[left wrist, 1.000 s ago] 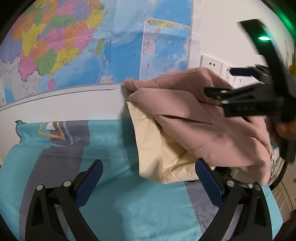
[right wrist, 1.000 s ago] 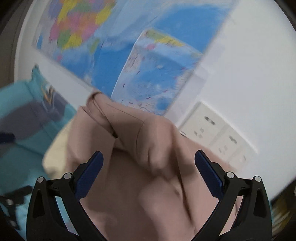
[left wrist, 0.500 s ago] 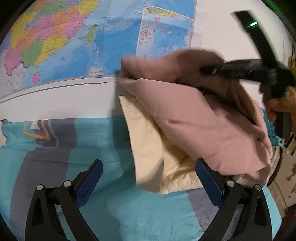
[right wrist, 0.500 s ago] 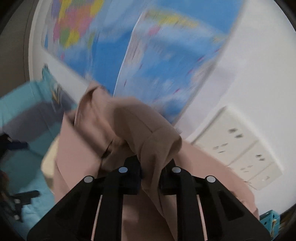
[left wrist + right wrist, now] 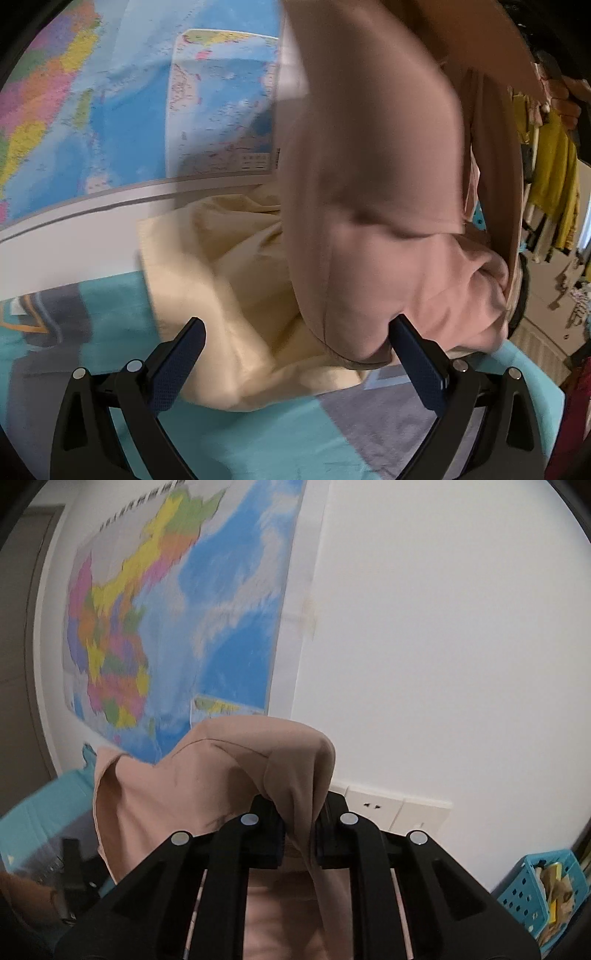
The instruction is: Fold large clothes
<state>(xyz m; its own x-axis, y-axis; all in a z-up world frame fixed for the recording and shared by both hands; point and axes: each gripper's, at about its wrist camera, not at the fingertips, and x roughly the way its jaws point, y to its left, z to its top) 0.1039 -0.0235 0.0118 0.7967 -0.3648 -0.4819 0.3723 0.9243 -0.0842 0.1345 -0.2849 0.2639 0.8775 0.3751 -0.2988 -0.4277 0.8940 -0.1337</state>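
A large dusty-pink garment [image 5: 376,192] hangs lifted in front of the wall, its lower folds sagging between my left gripper's open fingers. A cream-yellow garment [image 5: 229,306] lies under it on the teal and grey bed cover [image 5: 258,443]. My left gripper [image 5: 295,365] is open and holds nothing, just above the bed. My right gripper [image 5: 299,845] is shut on a fold of the pink garment [image 5: 207,782] and holds it high, facing the wall.
A big coloured map [image 5: 177,609] covers the white wall [image 5: 443,627] behind the bed. Wall sockets [image 5: 380,808] sit below the right gripper. A blue basket [image 5: 543,890] stands at the right. Yellow clothes [image 5: 554,173] hang at the far right.
My right gripper has shut on the pink garment and lifted it upward. The garment now hangs tall, and the cream garment underneath is more exposed. My left gripper has stayed open.
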